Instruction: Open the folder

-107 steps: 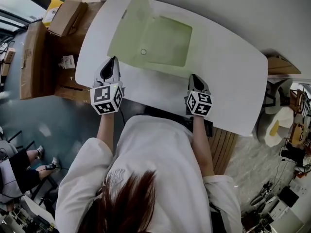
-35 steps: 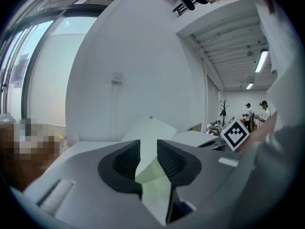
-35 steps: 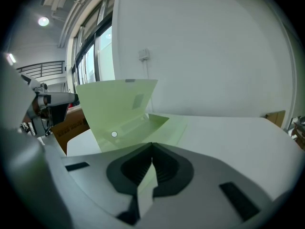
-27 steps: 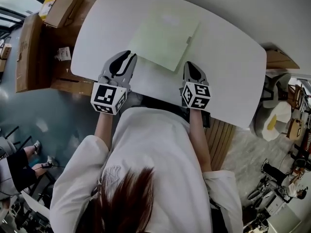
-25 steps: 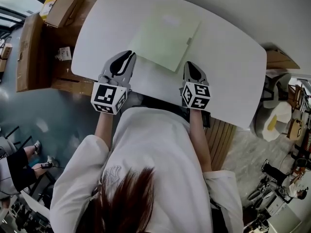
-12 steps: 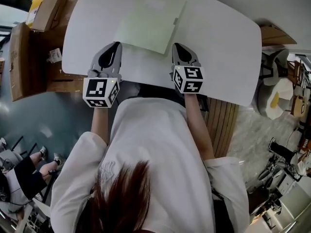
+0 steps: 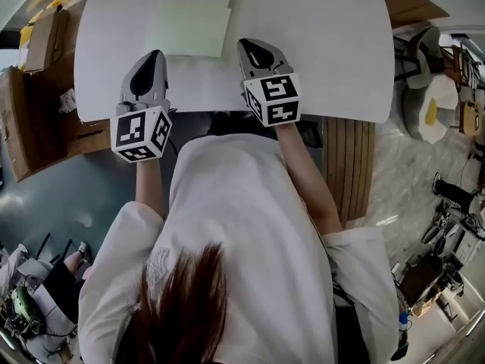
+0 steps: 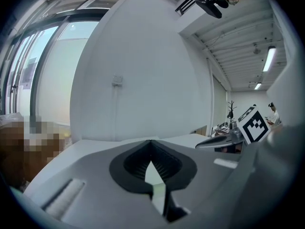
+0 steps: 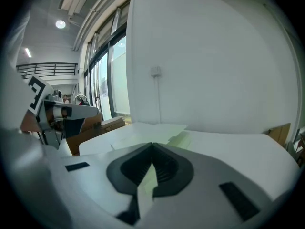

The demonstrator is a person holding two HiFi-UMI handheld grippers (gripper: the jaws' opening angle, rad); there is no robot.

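The pale green folder (image 7: 193, 14) lies shut and flat on the far half of the white table (image 7: 318, 51), cut off by the top of the head view. It shows again as a pale sheet (image 9: 183, 138) in the right gripper view. My left gripper (image 7: 156, 54) hovers by the folder's near left corner, jaws shut on nothing. My right gripper (image 7: 247, 45) is by the near right corner, also shut and empty. In their own views both pairs of jaws meet at the tips, left (image 8: 151, 141) and right (image 9: 152, 144), and neither touches the folder.
Cardboard boxes (image 7: 34, 59) are stacked off the table's left side. Wooden slats (image 7: 345, 165) and a chair (image 7: 428, 89) are to the right. The table's near edge (image 7: 204, 114) runs just under both grippers, against the person's body. A white wall (image 8: 143, 80) stands behind the table.
The open folder now lies shut and flat. My left gripper's jaws, open a second ago, have shut on nothing. Both grippers have drawn back slightly from the folder and the right has risen.
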